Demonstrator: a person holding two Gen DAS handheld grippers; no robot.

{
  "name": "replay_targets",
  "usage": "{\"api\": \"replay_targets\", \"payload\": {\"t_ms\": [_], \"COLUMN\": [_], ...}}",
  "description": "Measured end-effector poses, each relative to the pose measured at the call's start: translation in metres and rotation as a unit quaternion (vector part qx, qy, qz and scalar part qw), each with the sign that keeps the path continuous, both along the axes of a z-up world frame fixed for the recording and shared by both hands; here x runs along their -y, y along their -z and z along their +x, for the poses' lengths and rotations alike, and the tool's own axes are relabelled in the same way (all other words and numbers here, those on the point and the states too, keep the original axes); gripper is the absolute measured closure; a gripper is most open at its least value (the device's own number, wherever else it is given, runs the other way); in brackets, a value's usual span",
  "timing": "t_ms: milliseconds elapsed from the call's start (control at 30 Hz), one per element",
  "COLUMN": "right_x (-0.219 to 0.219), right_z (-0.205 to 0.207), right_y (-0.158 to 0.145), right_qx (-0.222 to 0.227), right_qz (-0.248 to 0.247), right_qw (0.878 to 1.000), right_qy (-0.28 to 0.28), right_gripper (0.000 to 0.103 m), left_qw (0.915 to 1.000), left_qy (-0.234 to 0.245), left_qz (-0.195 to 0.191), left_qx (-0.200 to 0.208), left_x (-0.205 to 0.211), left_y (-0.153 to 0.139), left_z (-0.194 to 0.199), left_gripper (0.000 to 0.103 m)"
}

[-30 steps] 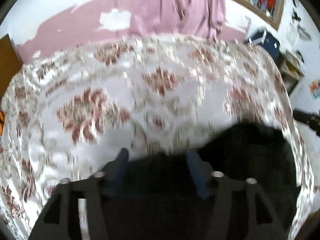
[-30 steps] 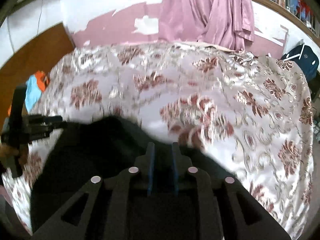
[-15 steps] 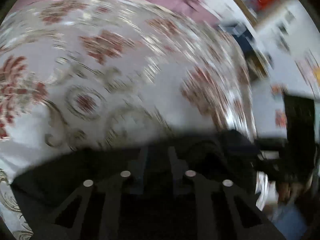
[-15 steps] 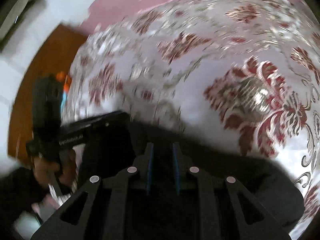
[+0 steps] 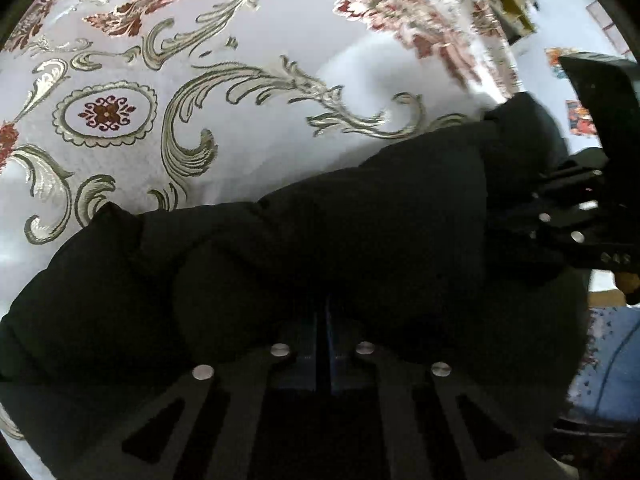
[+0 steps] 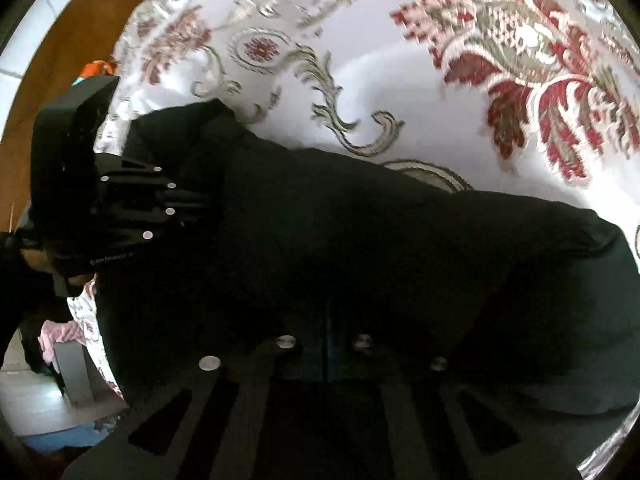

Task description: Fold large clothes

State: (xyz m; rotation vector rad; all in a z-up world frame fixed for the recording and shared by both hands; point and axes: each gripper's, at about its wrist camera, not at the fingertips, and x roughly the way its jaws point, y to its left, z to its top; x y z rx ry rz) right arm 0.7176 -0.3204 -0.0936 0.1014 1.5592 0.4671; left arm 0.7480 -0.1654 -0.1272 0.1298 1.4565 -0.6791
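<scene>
Black garment (image 5: 320, 248) bunched along near edge of floral bedspread (image 5: 248, 92). Left tongs (image 5: 321, 334) and right tongs (image 6: 326, 340) each pinched closed on its fabric. Likely mid-fold; next, carrying the held edge across the bed.

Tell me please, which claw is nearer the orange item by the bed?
Left: the left claw is right beside the orange item; the right claw grips the garment farther along.

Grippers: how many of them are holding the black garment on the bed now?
2. The left gripper is shut on the black garment at its left end; the right gripper is shut on its right end, above the floral bedspread.
</scene>
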Motion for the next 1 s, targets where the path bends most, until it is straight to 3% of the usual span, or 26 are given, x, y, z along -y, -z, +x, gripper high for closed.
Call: {"api": "replay_targets", "payload": {"t_ms": [200, 333, 533, 700, 800, 900, 1000], "right_x": [-0.012, -0.025, -0.017, -0.008, -0.002, -0.013, -0.009], "right_z": [0.004, 0.005, -0.02, -0.044, -0.035, -0.033, -0.043], "right_y": [0.023, 0.031, 0.013, -0.002, 0.004, 0.006, -0.003], "right_qx": [-0.006, 0.009, 0.046, 0.073, 0.075, 0.101, 0.135], "right_qz": [-0.014, -0.027, -0.009, -0.003, -0.012, -0.045, -0.045], "right_qw": [1.0, 1.0, 0.999, 0.997, 0.997, 0.994, 0.99], "right_qy": [0.002, 0.001, 0.006, -0.002, 0.013, -0.002, 0.01], "right_gripper": [0.103, 0.103, 0.103, 0.103, 0.103, 0.103, 0.103], "left_qw": [0.9995, 0.9996, 0.9985, 0.9949, 0.9928, 0.9913, 0.9873], "left_qy": [0.006, -0.018, -0.046, -0.088, -0.11, -0.122, -0.149], "left_qz": [0.03, 0.021, -0.012, -0.045, -0.038, -0.027, -0.03], "left_qx": [0.01, 0.002, 0.027, 0.021, 0.028, 0.039, 0.044], "left_x": [0.019, 0.022, -0.001, -0.028, -0.023, -0.016, -0.014], "left_y": [0.029, 0.038, 0.017, 0.015, 0.024, 0.024, 0.015], "left_z": [0.004, 0.01, -0.009, -0.026, -0.028, -0.033, -0.043], "left_gripper": [0.099, 0.099, 0.099, 0.099, 0.099, 0.099, 0.099]}}
